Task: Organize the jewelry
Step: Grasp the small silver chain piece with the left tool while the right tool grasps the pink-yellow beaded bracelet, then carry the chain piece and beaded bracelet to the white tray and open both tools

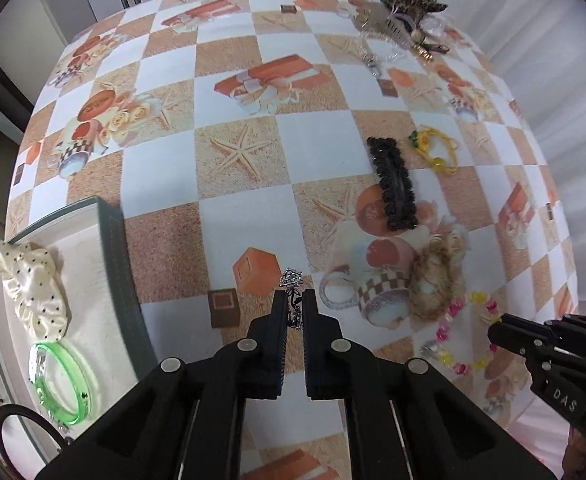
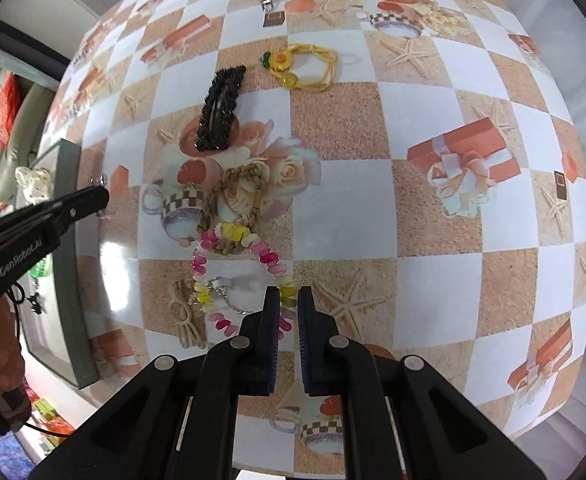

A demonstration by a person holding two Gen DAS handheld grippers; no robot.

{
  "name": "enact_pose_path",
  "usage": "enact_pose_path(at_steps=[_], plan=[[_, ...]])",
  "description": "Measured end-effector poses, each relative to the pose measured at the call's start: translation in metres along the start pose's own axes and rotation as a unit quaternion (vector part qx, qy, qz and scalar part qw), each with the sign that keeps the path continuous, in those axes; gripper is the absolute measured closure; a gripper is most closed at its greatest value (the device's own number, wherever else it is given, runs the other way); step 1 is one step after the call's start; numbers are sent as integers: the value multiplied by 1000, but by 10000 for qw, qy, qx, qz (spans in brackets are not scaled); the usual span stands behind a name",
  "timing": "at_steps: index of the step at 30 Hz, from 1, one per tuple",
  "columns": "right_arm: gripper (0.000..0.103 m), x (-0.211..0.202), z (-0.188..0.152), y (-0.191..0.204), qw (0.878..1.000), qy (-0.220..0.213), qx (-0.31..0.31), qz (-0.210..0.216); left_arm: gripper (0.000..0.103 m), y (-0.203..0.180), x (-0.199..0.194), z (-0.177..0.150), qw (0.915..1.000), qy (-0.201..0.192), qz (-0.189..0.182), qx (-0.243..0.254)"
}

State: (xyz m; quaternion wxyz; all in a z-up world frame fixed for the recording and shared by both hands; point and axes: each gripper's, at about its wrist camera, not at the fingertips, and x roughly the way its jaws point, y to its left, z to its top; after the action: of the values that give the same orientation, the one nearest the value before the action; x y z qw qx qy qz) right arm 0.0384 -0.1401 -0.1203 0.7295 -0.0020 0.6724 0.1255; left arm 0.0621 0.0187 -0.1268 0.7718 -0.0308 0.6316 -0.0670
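My left gripper (image 1: 294,300) is shut on a small silver filigree ring (image 1: 291,280), held just above the table, right of the grey jewelry tray (image 1: 113,248). The tray holds a cream dotted scrunchie (image 1: 33,280) and a green bangle (image 1: 63,384). My right gripper (image 2: 289,300) is nearly shut around the pink and yellow bead bracelet (image 2: 229,236) at its near side. A braided tan hair tie (image 2: 233,188) lies touching the bracelet. A black hair clip (image 2: 219,108) and a yellow flower hair tie (image 2: 301,66) lie farther off.
A beige knotted hair tie (image 2: 185,316) and a small silver chain (image 2: 221,292) lie left of the right gripper. A pile of more accessories (image 1: 405,20) sits at the far table edge. The left gripper shows in the right wrist view (image 2: 93,196) by the tray (image 2: 69,240).
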Motion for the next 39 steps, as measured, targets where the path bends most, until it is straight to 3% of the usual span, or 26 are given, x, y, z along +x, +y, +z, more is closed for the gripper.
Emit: enact_pose_path(at_steps=[6,18,26,39], plan=[[93,-16,-12,-29,9999,-82,53,91,92,7,-24,-10,9998,-133,-84,-89],[93,-31,-15,-18,9998,-167,-57,127,92,23,-47,-42,9993,-258,-53,-269],[93,-43,-8,14,9986,-276,-402,222,92,49,-65,-57,9973,-454,19,-579],[93,-52,10,99,9888,-359,-1378,438,92,110,-80,-103,9880,-574,246,-1414]])
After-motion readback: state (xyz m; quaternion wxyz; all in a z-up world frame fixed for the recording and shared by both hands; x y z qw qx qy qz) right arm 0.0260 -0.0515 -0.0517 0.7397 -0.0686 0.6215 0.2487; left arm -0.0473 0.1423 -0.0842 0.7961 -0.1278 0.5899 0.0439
